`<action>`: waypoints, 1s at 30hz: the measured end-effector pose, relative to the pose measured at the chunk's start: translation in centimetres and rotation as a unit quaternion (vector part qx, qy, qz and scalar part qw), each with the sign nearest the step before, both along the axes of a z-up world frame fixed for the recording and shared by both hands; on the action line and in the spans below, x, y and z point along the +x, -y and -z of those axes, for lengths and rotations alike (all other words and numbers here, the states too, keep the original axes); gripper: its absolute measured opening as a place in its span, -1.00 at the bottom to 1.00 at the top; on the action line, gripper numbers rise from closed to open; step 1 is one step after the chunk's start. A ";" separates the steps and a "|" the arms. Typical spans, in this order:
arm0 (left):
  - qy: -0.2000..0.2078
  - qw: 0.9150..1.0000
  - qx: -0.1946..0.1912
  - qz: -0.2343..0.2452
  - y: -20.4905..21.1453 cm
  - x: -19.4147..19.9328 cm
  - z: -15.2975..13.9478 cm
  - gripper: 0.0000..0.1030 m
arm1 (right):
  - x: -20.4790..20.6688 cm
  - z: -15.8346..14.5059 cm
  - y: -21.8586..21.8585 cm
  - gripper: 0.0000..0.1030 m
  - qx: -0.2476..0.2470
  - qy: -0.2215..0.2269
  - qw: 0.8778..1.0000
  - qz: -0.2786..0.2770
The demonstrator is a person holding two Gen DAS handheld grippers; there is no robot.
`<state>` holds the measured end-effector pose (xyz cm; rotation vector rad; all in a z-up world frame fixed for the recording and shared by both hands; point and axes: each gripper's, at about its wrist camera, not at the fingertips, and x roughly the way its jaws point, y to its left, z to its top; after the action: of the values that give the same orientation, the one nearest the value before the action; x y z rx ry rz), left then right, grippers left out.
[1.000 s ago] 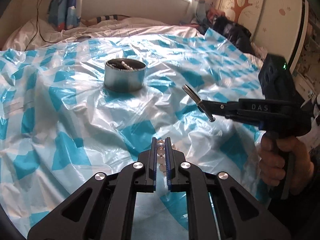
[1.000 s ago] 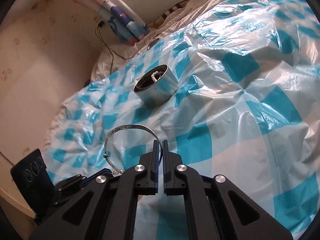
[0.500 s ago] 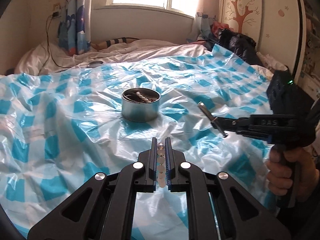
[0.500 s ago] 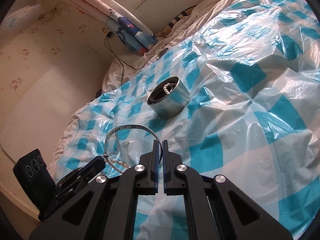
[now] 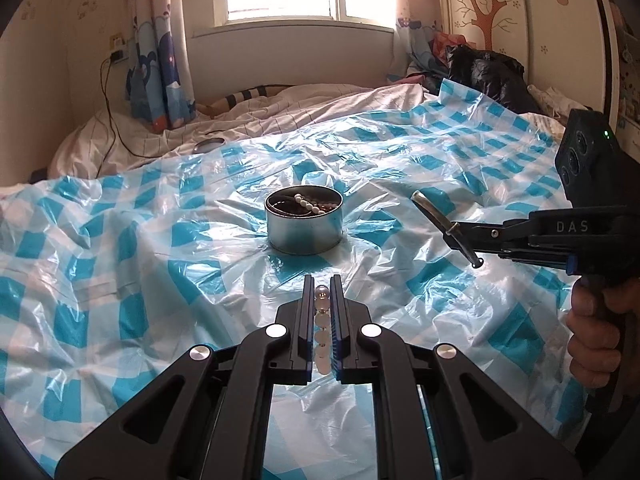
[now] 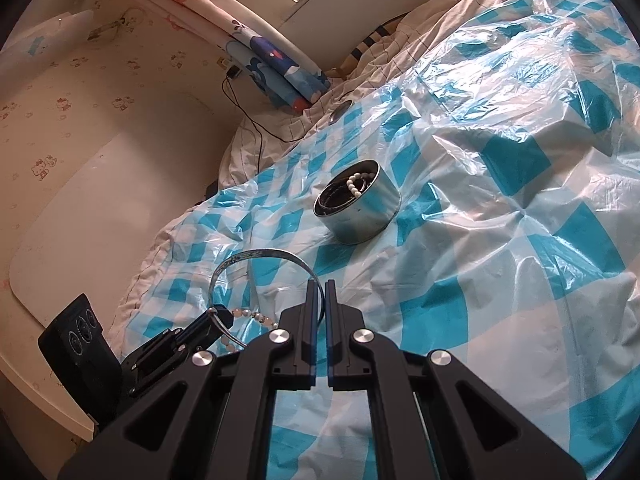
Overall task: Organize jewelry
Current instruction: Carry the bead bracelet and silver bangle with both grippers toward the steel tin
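Observation:
A round metal tin (image 5: 304,224) with beaded jewelry inside stands on the blue-checked plastic sheet (image 5: 120,264); it also shows in the right wrist view (image 6: 360,210). My left gripper (image 5: 322,292) is shut on a pale bead bracelet (image 5: 322,328), held above the sheet in front of the tin; the bracelet also shows in the right wrist view (image 6: 250,314). My right gripper (image 6: 320,288) is shut on a silver bangle (image 6: 256,258), seen edge-on in the left wrist view (image 5: 440,224), right of the tin.
The sheet covers a bed with crumpled white bedding (image 5: 280,108) at the far side. A wall, window and curtain (image 5: 160,40) stand behind. A black bag (image 5: 488,76) lies at the far right. A cable (image 5: 110,120) hangs at the far left.
Both grippers have risen and tilted up with their jewelry. The tin now sits closer to centre in the left wrist view. The bead bracelet now hangs clear of the sheet.

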<state>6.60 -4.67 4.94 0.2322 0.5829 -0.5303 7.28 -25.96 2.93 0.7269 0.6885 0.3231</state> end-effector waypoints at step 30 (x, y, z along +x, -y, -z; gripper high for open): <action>0.027 0.997 -0.067 0.021 4.4 11.1 -5.9 -0.87 | 10.2 -3.5 1.8 -0.92 -0.084 0.030 0.996 0.012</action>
<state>17.72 -9.11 10.84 0.1317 0.4887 -0.5992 17.50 -27.71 6.41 0.5633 0.6413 0.2609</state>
